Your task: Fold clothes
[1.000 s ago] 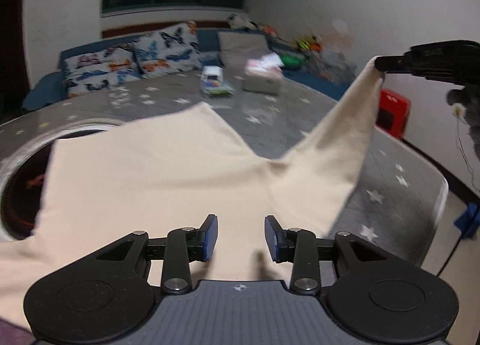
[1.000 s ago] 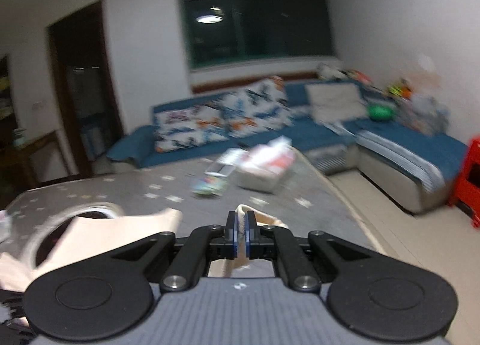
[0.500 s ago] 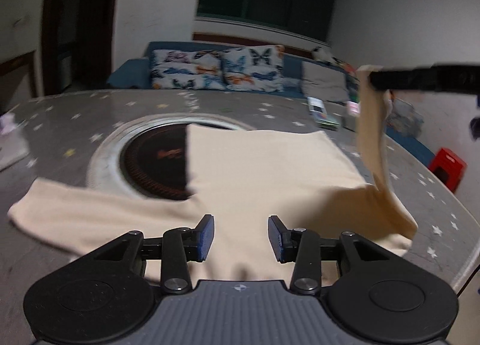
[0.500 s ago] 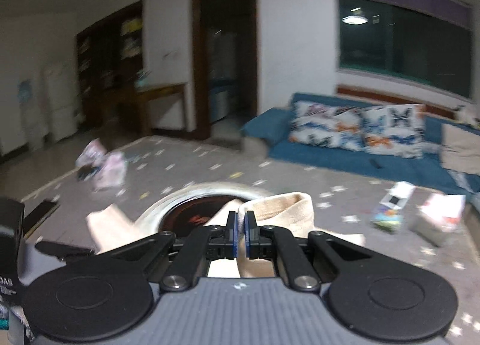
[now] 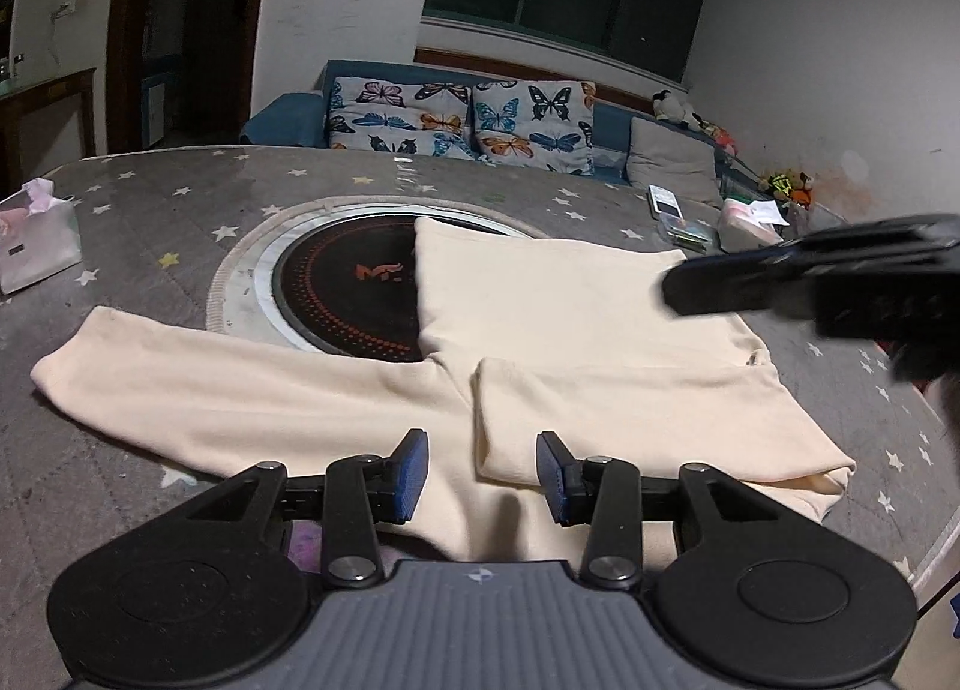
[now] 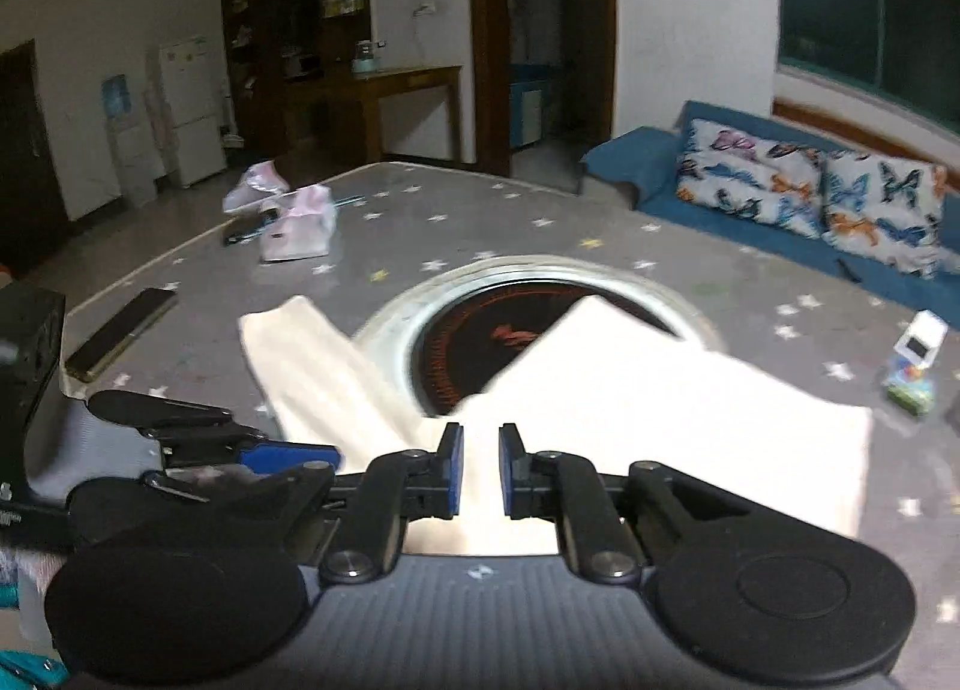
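Cream garment lies flat on a star-patterned grey table, one sleeve folded across its body. The left gripper hangs open above its near edge; the right gripper's jaws are opening, pads off the cloth.

The left tool points forward and downward, its 2 blue-padded fingers standing apart with nothing pressed between them. The right tool also tilts downward; its jaws are opening, the 2 pads a narrow gap apart and gripping nothing. Seen from the left wrist camera, the right tool reaches in sideways from the right, blurred, farther out than the left tool's fingertips and well apart from them.
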The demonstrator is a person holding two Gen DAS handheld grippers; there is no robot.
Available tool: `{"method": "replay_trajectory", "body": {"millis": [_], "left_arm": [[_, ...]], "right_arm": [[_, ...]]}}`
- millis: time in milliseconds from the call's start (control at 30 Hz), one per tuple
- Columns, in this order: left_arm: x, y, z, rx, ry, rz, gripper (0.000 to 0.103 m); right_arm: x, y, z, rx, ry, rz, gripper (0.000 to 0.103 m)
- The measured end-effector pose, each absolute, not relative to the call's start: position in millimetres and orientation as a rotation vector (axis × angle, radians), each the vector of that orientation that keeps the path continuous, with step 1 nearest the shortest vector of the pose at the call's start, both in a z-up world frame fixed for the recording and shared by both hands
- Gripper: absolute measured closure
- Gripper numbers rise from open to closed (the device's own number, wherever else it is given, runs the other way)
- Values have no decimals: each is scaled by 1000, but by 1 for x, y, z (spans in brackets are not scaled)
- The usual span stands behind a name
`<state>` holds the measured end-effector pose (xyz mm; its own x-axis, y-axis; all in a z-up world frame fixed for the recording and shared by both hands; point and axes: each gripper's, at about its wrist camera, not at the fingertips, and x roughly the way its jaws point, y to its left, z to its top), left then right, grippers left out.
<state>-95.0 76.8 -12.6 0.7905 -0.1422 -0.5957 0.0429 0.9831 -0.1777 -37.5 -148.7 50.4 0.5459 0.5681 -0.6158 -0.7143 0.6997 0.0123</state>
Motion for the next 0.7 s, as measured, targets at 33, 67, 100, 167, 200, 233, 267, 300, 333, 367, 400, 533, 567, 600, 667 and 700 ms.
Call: {"method": "replay_trajectory", "body": {"millis": [33,67,100,167,200,233,267,300,333,367,400,533,567,600,667,700], "left_arm": [[-94,75,-13,-154,652,-102,60],[-92,73,-13,-149,653,-104,60],[-90,71,-14,-144,654,-104,60],[-85,69,-16,-136,660,-96,62],[-83,68,-18,-133,665,-94,62],[-81,67,-19,-134,671,-94,62],[-79,67,-21,-135,679,-94,66],[-77,66,-23,-135,686,-94,70],[-76,66,-25,-134,691,-95,75],[-75,65,-26,-133,695,-92,79],[-75,65,-26,-133,696,-89,80],[-75,65,-25,-131,696,-84,83],[-75,66,-24,-131,694,-82,83],[-74,66,-22,-132,690,-79,83],[-73,68,-19,-134,681,-72,82],[-73,70,-18,-137,675,-67,82]], "right_arm": [[-37,-156,54,-264,630,749,89],[-37,-164,57,-282,632,727,89],[-37,-172,60,-299,632,706,89],[-36,-191,64,-341,640,672,88],[-37,-200,64,-366,647,653,87],[-37,-208,64,-393,653,634,86],[-36,-216,63,-416,664,614,85],[-35,-223,59,-426,682,596,85],[-34,-230,56,-435,702,578,85],[-33,-236,52,-443,721,560,85],[-33,-241,46,-445,740,548,85],[-37,-251,21,-392,777,547,85],[-37,-252,16,-371,783,554,86],[-37,-251,12,-354,783,558,86],[-34,-249,5,-333,785,565,86],[-32,-248,1,-322,787,568,86]]}}
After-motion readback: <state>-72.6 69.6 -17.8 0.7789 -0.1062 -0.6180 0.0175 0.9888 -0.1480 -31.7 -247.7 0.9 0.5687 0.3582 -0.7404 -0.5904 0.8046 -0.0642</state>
